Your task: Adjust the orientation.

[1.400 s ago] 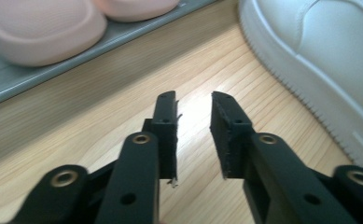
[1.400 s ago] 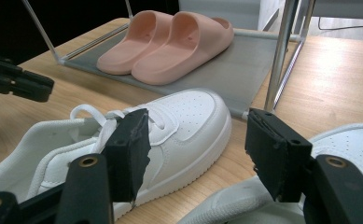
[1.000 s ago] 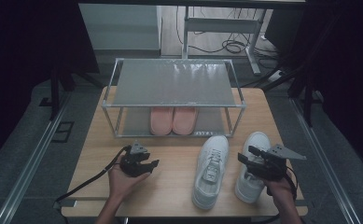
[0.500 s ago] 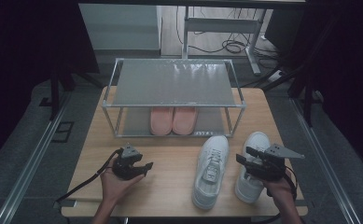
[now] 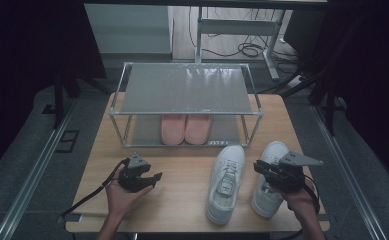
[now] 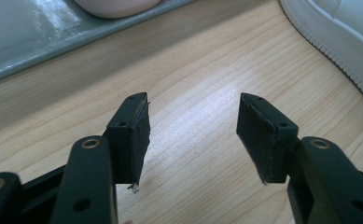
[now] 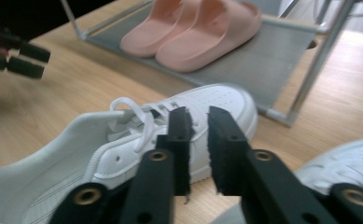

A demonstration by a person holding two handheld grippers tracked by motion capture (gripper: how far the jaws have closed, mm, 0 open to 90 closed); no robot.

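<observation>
Left gripper [image 6: 193,140]: fingers spread wide over the bare light wooden surface [image 6: 193,70], holding nothing. Right gripper [image 7: 198,149]: fingers have just been closing to a narrow gap, nothing between them, poised above the right-hand white lace-up sneaker [image 5: 272,182], beside its mate [image 7: 123,149].

White sneakers [image 5: 225,182] [image 5: 269,180] side by side, upright, table front.

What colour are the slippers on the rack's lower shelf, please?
The slippers are pale pink, clearest in the right gripper view.

Lab: curtained recording rig [image 5: 42,45], cables [image 5: 242,49]
</observation>
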